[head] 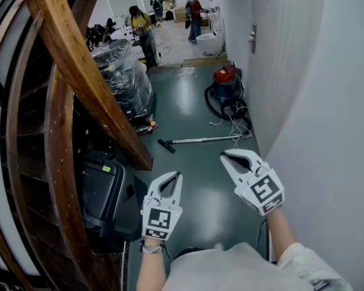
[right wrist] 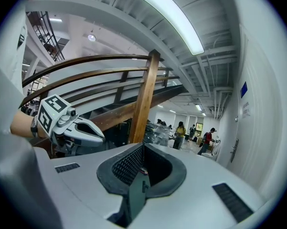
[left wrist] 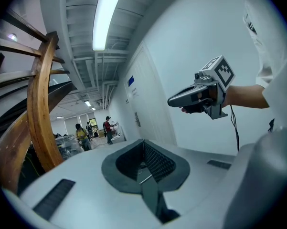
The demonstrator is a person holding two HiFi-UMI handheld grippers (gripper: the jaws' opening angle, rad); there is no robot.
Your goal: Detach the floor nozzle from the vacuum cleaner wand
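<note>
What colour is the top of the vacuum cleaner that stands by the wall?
Red: the top of the vacuum cleaner shows best in the head view.

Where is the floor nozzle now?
In the head view the nozzle lies on the floor mid-frame, at the left end of the wand, close to the foot of the wooden beam; the red vacuum stands farther back right.
</note>
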